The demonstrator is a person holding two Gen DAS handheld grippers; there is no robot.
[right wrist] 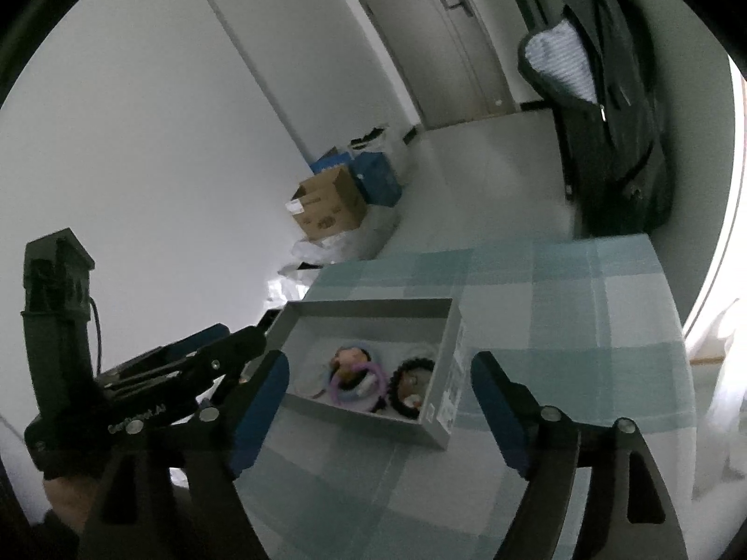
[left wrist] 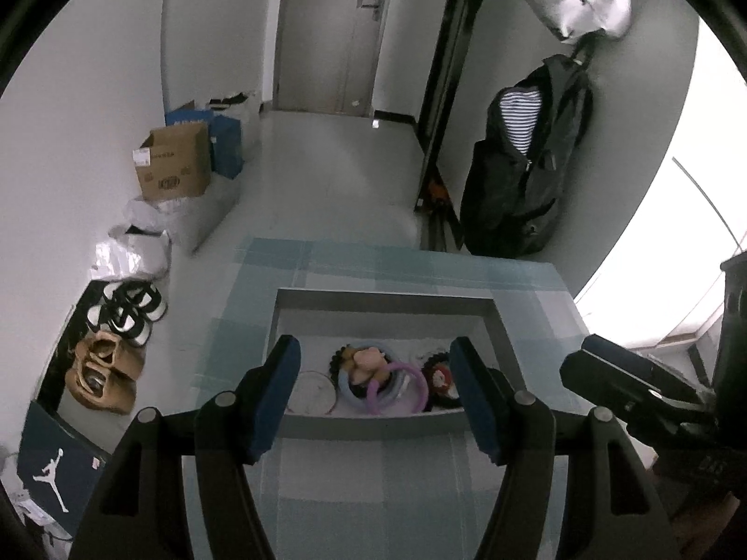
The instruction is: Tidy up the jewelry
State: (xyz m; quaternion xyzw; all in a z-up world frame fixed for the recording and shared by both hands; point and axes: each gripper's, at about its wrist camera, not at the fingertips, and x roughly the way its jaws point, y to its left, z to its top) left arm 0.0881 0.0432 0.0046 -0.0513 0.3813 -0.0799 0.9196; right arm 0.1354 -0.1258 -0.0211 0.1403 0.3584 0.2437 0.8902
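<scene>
A shallow grey box (left wrist: pixel 383 296) sits on a blue-checked tablecloth (left wrist: pixel 373 490). In its near half lie a purple ring (left wrist: pixel 397 387), a pale blue ring (left wrist: pixel 345 385), a clear bangle (left wrist: pixel 310 392), a black beaded bracelet (left wrist: pixel 436 375) and a small peach charm (left wrist: pixel 369 359). My left gripper (left wrist: pixel 376 350) hangs open above the box's near edge, with nothing between its fingers. My right gripper (right wrist: pixel 380 364) is open and empty, above and in front of the box (right wrist: pixel 369 308). The purple ring (right wrist: pixel 357 380) and black bracelet (right wrist: pixel 413 385) show between its fingers. The left gripper (right wrist: pixel 233 336) is at the box's left.
The table ends just beyond the box. On the floor to the left are a cardboard box (left wrist: pixel 175 163), plastic bags, shoes (left wrist: pixel 107 368) and a dark shoebox (left wrist: pixel 56 471). A black backpack (left wrist: pixel 527 163) hangs on the right wall; a door (left wrist: pixel 327 32) stands behind.
</scene>
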